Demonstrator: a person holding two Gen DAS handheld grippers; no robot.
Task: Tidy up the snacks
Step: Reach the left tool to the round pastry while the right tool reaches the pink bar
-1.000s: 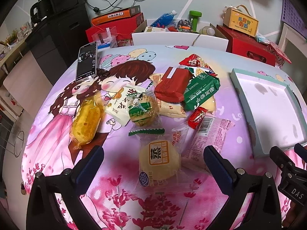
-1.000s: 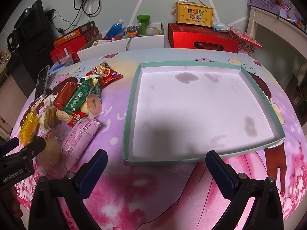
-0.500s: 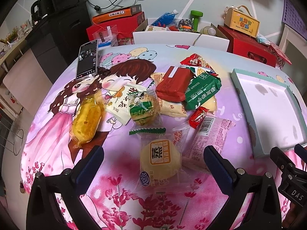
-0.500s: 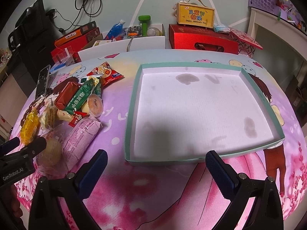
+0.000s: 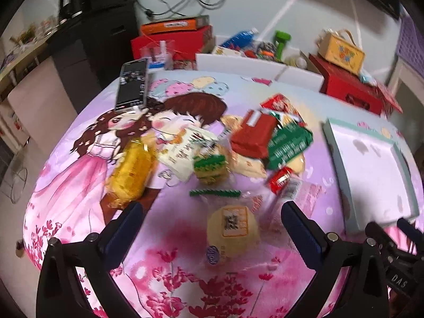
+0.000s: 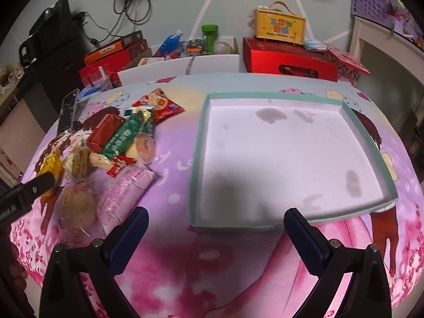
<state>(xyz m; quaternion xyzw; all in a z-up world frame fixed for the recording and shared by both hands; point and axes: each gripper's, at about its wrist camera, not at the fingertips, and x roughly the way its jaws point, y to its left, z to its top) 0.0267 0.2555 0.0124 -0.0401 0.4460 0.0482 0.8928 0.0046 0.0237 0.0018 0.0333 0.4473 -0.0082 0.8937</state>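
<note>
The left gripper (image 5: 212,225) has its blue-padded fingers (image 5: 124,228) wide apart and empty, and it has dropped closer to the desk (image 5: 79,212) than a moment ago, so the round yellow cake (image 5: 232,229) in clear crinkled wrap now lies nearer between them; this view is blurred. The cake's square label carries writing too smeared to read. Beyond it, toward the desk's middle, lies the snack pile: a glossy yellow bun packet (image 5: 131,171), a green-banded biscuit pack (image 5: 210,168), a red foil block (image 5: 251,135), a green packet (image 5: 288,143), a small red candy (image 5: 281,180) and a pink plastic packet (image 6: 124,193).

The right gripper (image 6: 216,228) also has its fingers spread, holding nothing, and sits lower and nearer the shallow tray (image 6: 196,159), a teal-rimmed cardboard square with a stained white floor, near the desk's right edge. The left gripper's body, seen from the right wrist, bears partly visible white lettering. The desk wears a cartoon-printed pink cloth; a phone (image 5: 132,84) rests at its far left corner.
</note>
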